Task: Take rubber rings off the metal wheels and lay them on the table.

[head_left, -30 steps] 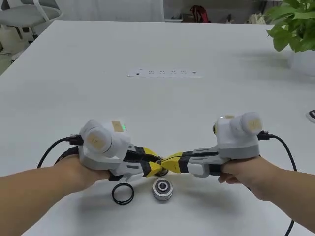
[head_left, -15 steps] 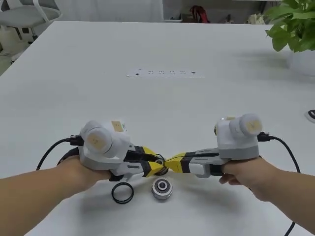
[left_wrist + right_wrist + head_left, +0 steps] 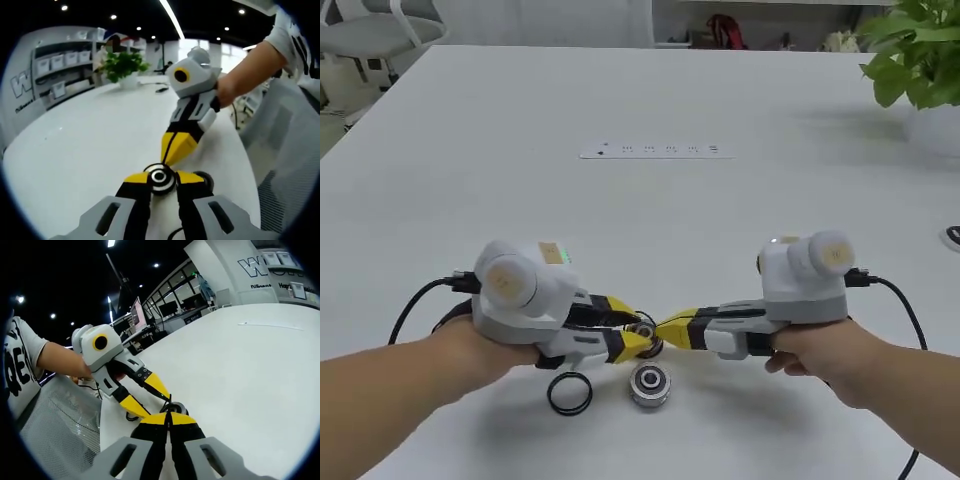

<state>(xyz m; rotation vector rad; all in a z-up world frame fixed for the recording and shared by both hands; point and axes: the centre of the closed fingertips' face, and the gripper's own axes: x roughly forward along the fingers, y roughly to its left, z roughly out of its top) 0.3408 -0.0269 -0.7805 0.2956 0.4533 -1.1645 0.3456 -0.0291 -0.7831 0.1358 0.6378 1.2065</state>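
The left gripper has its yellow-tipped black jaws clamped on a small round metal wheel, a bright disc with dark concentric circles on its face, held just above the counter near the person. The right gripper meets it tip to tip from the right. Its jaws are drawn together on the thin black rubber ring at the wheel's edge.

Just nearer on the counter lies a second wheel, shiny and silver with a dark hub. To its left, close but apart, lies a loose ring, a thin black hoop lying flat.

The counter is smooth, matt white and broad. A white power strip is set flat near its middle, well beyond the grippers. A leafy green plant stands at the far right and a white chair at the far left. In the left gripper view, shelves with white boxes line the wall.
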